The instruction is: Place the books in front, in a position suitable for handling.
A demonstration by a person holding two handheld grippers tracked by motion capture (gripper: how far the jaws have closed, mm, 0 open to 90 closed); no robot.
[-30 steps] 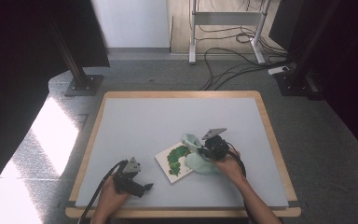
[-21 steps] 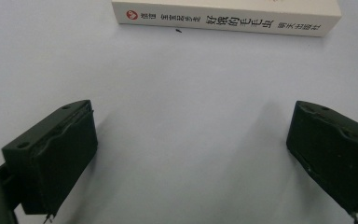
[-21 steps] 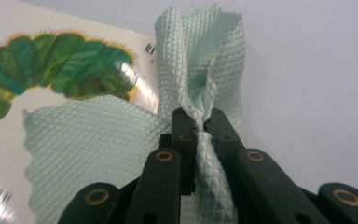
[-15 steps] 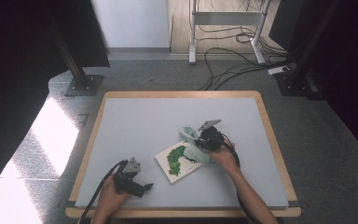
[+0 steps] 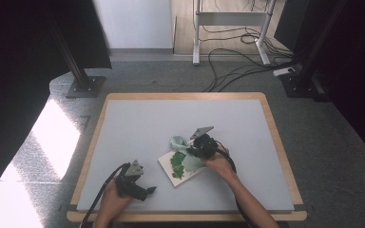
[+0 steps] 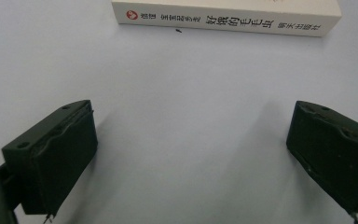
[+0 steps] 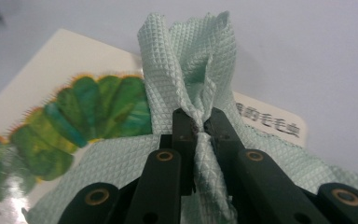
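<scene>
Cloth (image 7: pixel 186 60), pale green, waffle-textured, pinched at a gathered fold by the right gripper (image 7: pixel 198 128); fingers clamped tight on it, loose ends fanning upward and a flap draping back over the book (image 7: pixel 51 116). In the high view the cloth (image 5: pixel 179 145) sits over the far end of the book (image 5: pixel 177 167), which lies flat on the table (image 5: pixel 138 123) near the front centre, with the right gripper (image 5: pixel 200 145) just above it.

Handling, as judged: cloth soft, light and limp; likely to bunch and drag rather than slide flat. Grip on a bunched ridge looks secure; an edge grip would spread it better for wiping. Book stiff, with a glossy cover, and may skid under a wiping stroke.

Left gripper (image 5: pixel 135 183) rests near the front left edge of the table, fingers (image 6: pixel 56 154) wide apart with nothing between them, pointing at the spine of the book (image 6: pixel 223 18).
</scene>
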